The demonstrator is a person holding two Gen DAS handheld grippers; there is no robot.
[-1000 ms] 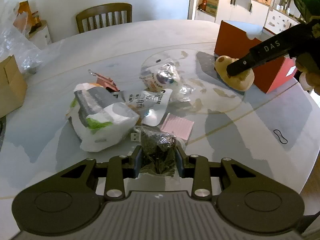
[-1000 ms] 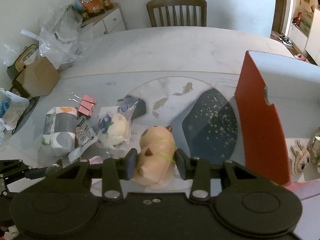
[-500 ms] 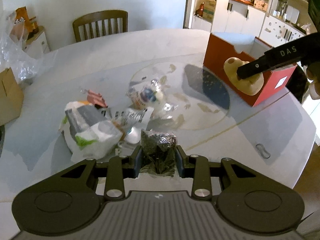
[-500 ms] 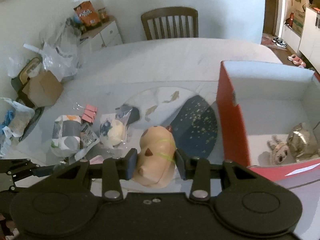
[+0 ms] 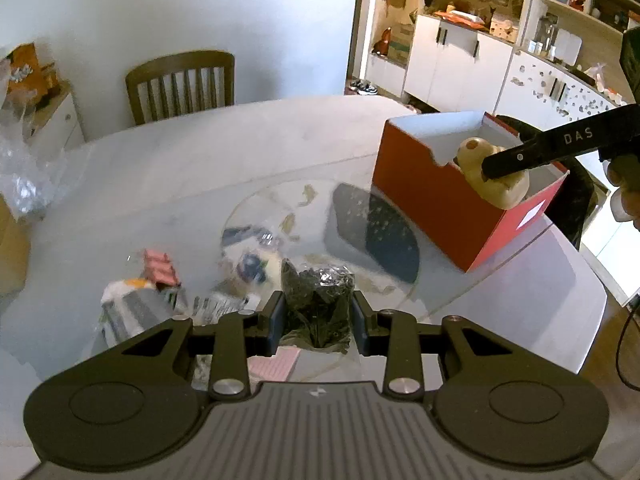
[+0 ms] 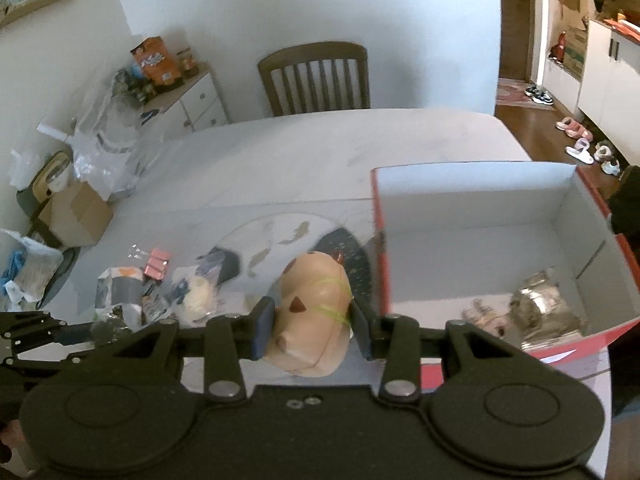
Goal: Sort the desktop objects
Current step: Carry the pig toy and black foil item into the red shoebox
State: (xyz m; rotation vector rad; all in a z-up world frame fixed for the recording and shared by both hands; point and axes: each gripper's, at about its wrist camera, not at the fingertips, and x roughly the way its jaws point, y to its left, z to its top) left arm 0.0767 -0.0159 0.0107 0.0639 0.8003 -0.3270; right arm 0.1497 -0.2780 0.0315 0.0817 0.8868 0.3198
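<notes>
Left wrist view: the left tool [image 5: 318,316] is closed onto a dark crinkled packet [image 5: 317,300], glossy film with foil glints, carried clear of the worktop [image 5: 208,184], presumably for sorting. Ahead and to its right stands the red box [image 5: 436,204], stiff card, open-topped and white inside. The right tool [image 5: 504,166] holds a tan toy [image 5: 486,178] at the box rim, apparently ready to deposit. Loose wrapped items lie ahead-left, blurred.

Right wrist view: the right tool [image 6: 312,330] is clamped on the tan toy [image 6: 314,312], a smooth, rounded, soft-looking animal figure with a thin yellow-green band. The red box [image 6: 472,236] lies ahead-right, its left wall just beside the toy; a foil packet [image 6: 544,312] and a small plush [image 6: 482,314] rest inside. The toy is not yet over the opening.
</notes>
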